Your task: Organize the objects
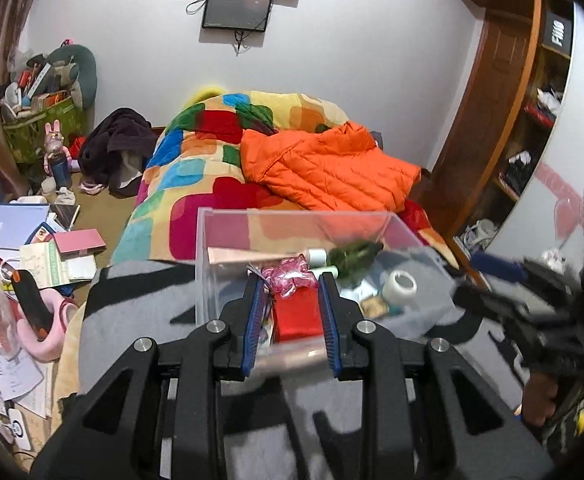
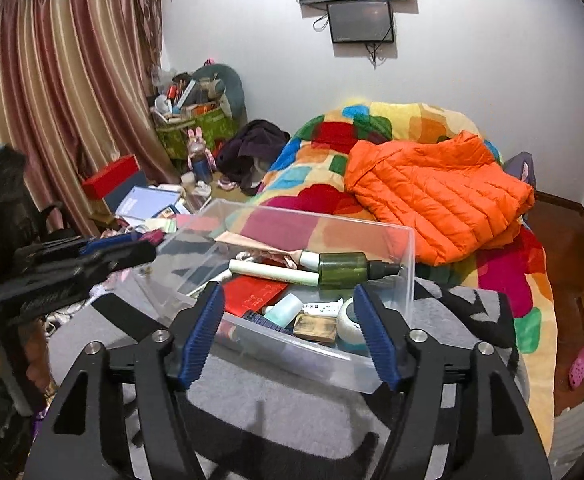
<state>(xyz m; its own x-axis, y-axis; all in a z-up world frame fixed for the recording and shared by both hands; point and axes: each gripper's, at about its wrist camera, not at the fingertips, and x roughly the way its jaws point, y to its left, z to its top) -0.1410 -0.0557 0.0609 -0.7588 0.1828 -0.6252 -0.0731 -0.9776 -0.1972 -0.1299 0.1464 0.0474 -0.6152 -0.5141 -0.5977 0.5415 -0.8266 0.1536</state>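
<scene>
At lower centre, the left gripper (image 1: 290,308) hangs with jaws apart over the clear box (image 2: 392,240); the right gripper (image 2: 288,328) gapes wide at its near wall; inside lies a green bottle (image 2: 342,270); beyond, upper right, an orange jacket (image 2: 440,196).

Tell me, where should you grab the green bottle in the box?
Grip the green bottle around its fat round body, coming from above. It lies on its side atop the other things in the clear box, so the top is free, and the box walls block the sides. Its dark cap is thinner.
</scene>
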